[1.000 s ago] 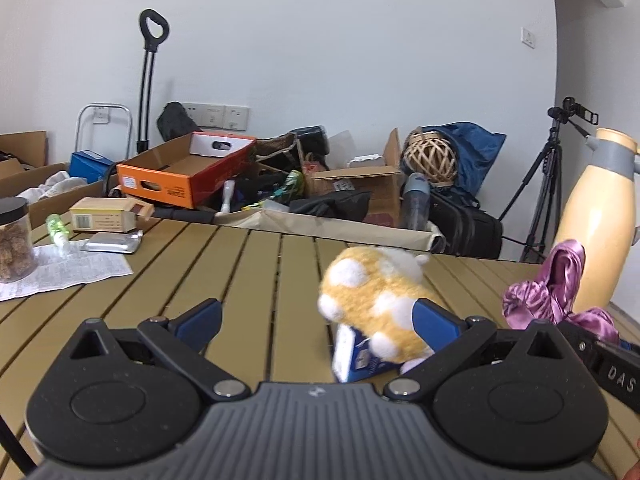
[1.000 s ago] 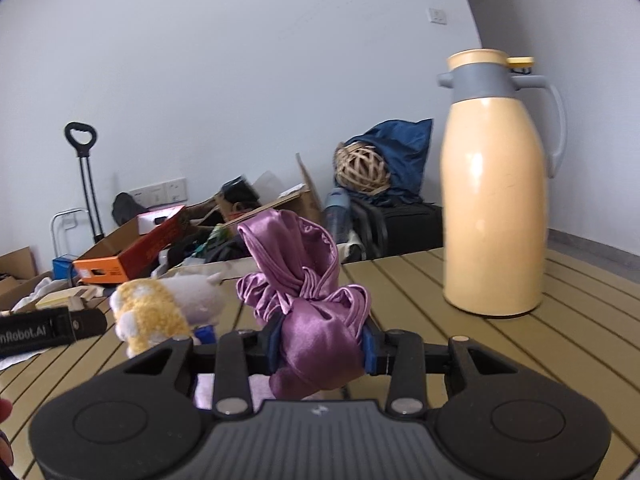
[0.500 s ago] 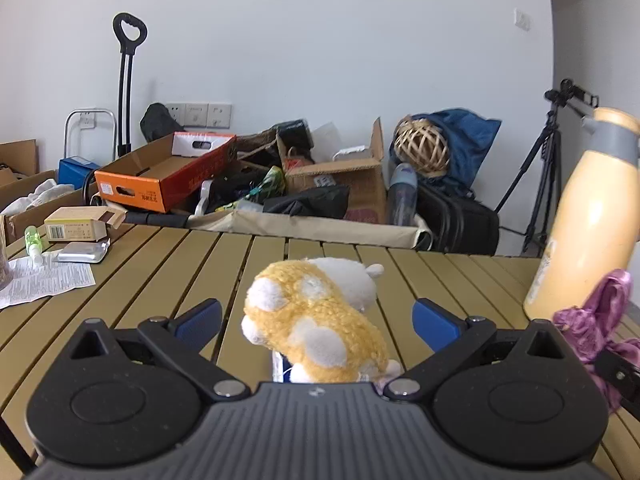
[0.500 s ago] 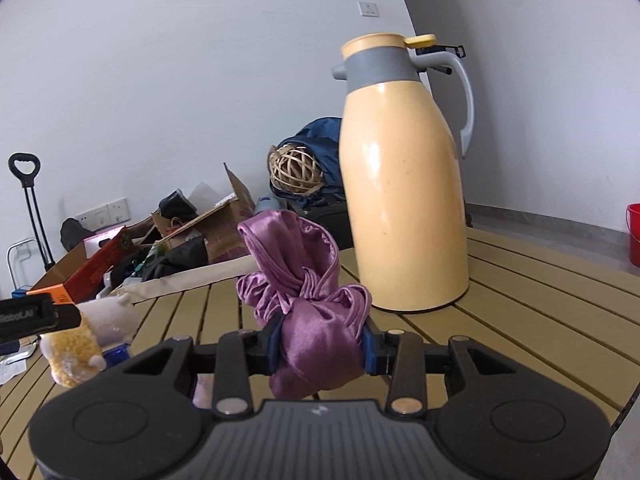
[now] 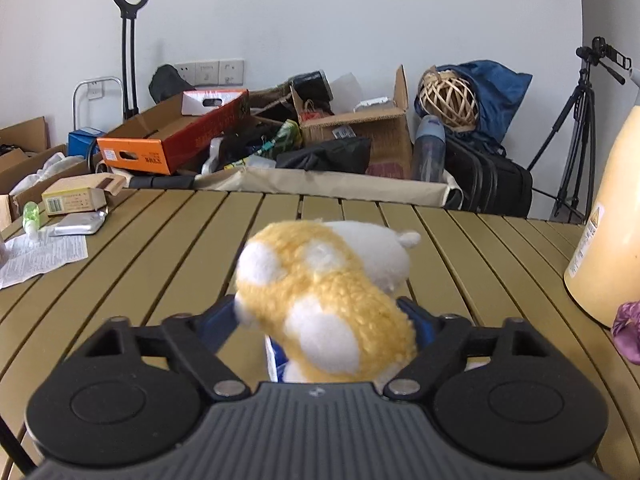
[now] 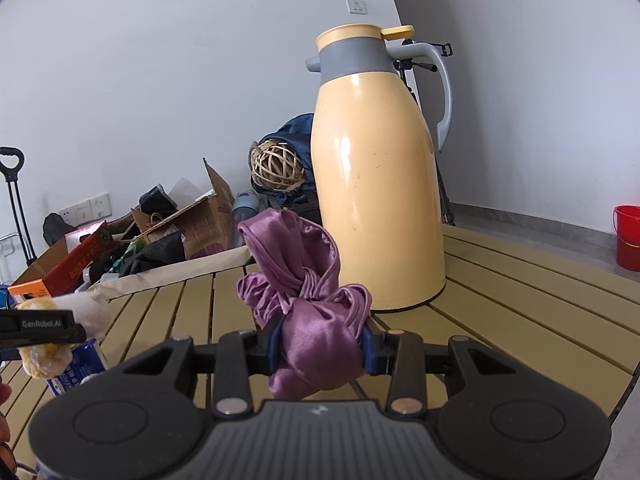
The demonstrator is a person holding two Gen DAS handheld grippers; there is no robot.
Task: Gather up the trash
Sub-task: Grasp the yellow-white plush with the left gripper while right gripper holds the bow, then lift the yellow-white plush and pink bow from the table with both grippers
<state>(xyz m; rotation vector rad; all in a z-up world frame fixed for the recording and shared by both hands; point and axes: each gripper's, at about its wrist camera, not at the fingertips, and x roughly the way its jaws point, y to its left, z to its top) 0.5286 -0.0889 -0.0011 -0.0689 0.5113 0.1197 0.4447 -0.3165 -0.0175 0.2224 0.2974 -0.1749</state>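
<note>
A yellow-and-white plush toy (image 5: 324, 300) lies on the slatted table (image 5: 160, 248), partly on top of a small blue-and-white carton (image 5: 275, 360). My left gripper (image 5: 324, 316) is closing around the toy, and both blue pads touch its fur at the sides. My right gripper (image 6: 320, 340) is shut on a bundle of purple satin cloth (image 6: 312, 300), held just above the table. In the right wrist view the left gripper's finger (image 6: 40, 326) crosses the plush toy (image 6: 86, 312) at the far left, above the carton (image 6: 76, 364).
A tall yellow thermos jug (image 6: 376, 184) stands right behind the cloth; it is also at the right edge (image 5: 612, 220) of the left view. Paper sheet (image 5: 44, 256), small box (image 5: 76, 196) and foil pack sit far left. Cardboard boxes, bags and a tripod crowd the floor beyond.
The left gripper slid over until the plush toy sat centred between its jaws, then the jaws narrowed onto it. The right gripper swung toward the thermos, still holding the cloth.
</note>
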